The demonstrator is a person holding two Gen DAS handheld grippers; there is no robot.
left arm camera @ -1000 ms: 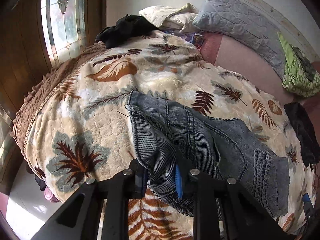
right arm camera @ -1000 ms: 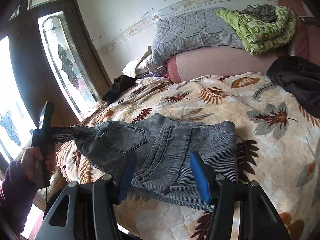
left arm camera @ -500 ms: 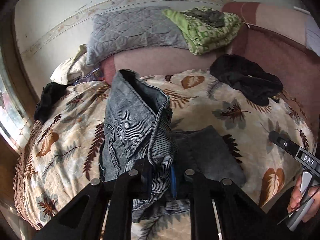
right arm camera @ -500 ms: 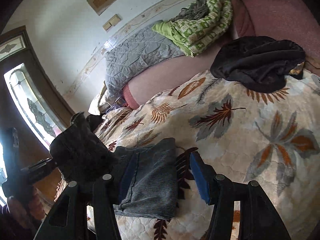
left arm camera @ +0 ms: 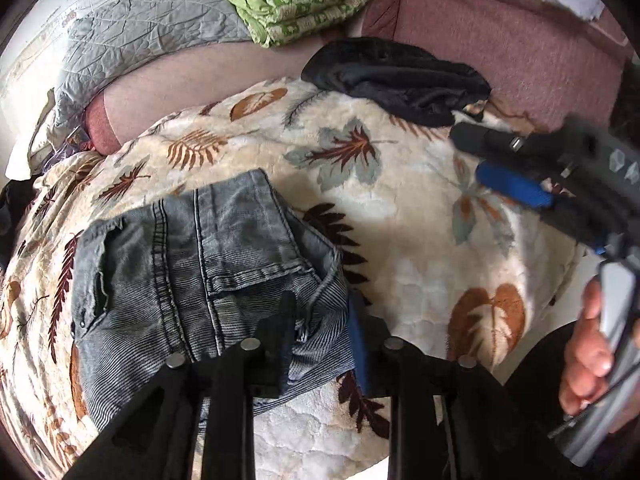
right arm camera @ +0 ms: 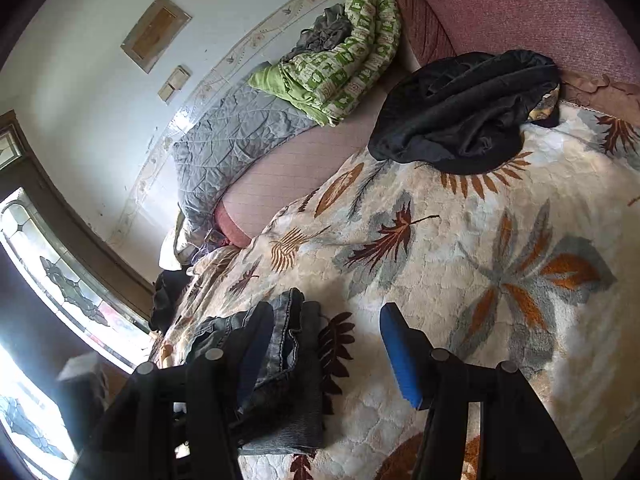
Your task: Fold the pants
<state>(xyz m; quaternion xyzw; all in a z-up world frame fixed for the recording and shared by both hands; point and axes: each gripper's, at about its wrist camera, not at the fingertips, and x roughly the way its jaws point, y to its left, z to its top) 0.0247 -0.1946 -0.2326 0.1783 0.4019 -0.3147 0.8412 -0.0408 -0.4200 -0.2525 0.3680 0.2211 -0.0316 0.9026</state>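
Left wrist view shows the grey denim pants [left arm camera: 192, 276] lying folded into a compact stack on the leaf-patterned blanket [left arm camera: 400, 240] that covers the bed, with a back pocket and seams facing up. The left gripper [left arm camera: 320, 340] has its jaws parted, and the near right corner of the denim sits bunched between them; the dark left finger lies on top of the cloth while the blue-padded right finger stands just beside its edge, so the cloth is between the fingers but not squeezed. At the right of that view the right gripper [left arm camera: 508, 168] hangs above the blanket, blurred, well apart from the pants, and the person's right hand [left arm camera: 592, 352] wraps its handle. Right wrist view confirms the right gripper [right arm camera: 324, 352] is spread wide with nothing in it: its left finger is over the edge of the folded pants [right arm camera: 280, 380], and its blue pad is over bare blanket [right arm camera: 480, 260]. A black garment [left arm camera: 396, 80] lies crumpled at the far side of the bed against the pink upholstered surround [left arm camera: 500, 48]. A green patterned quilt [right arm camera: 340, 68] and a grey quilted cover [right arm camera: 236, 140] rest along the wall behind.
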